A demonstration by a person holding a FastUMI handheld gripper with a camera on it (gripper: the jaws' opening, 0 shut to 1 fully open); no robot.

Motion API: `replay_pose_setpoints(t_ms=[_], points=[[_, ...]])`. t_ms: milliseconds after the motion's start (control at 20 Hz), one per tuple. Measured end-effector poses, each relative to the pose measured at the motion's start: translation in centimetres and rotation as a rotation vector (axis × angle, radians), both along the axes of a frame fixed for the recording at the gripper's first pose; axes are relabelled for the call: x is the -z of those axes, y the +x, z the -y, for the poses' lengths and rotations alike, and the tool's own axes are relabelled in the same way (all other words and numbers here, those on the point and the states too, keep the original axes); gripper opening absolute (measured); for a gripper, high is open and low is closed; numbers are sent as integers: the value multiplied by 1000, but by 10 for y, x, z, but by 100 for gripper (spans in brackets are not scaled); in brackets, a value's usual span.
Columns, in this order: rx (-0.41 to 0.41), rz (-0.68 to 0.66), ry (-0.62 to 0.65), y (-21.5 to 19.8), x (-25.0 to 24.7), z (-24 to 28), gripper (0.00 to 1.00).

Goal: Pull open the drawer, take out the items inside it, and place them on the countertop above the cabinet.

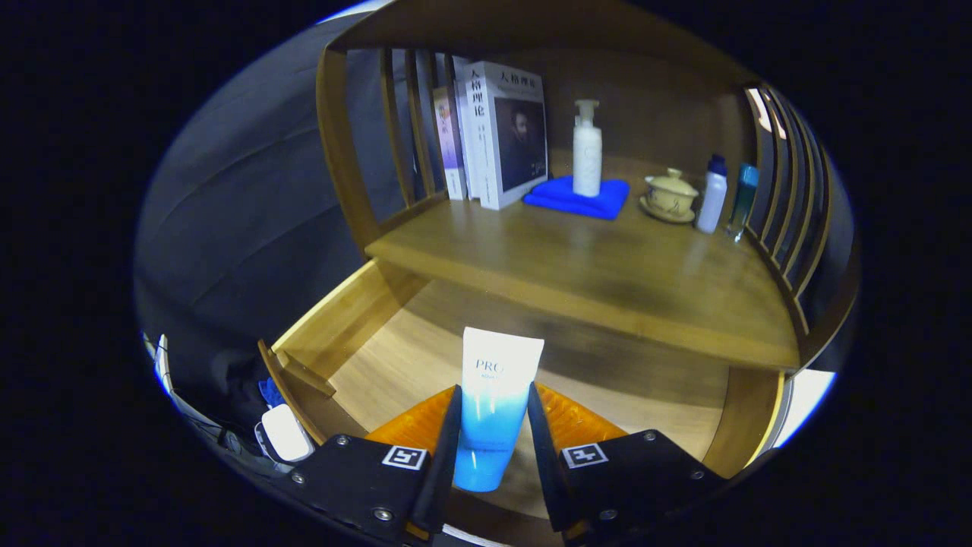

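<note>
1. The fingers (493, 433) are closed on a tube (493, 403), one finger pressing on each side.
2. The tube is over the open drawer (395, 342), its flat end pointing ahead.
3. Beyond the drawer is the worktop (607, 281).
4. At its back stand books (501, 137), a pump bottle (587, 148) on a blue cloth (554, 199), a lidded cup (670, 195) and two bottles (712, 194).

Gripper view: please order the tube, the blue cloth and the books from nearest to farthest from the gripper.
1. Tube: between the jaws of the gripper, held above the open drawer.
2. Blue cloth: beyond the jaws, on the countertop, under the pump bottle.
3. Books: upright at the back left; only slightly farther than the cloth.
</note>
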State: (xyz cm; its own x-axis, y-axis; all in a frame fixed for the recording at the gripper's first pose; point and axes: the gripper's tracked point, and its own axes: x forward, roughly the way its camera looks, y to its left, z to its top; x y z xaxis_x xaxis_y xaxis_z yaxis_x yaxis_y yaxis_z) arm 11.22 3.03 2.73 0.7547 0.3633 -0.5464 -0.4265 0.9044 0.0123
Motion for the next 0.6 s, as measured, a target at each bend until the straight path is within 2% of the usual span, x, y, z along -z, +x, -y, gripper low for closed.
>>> replay_pose_setpoints(t_ms=[250,600], points=[[95,59,105,30,-35,11,50],[254,87,173,99,-66,38,50]])
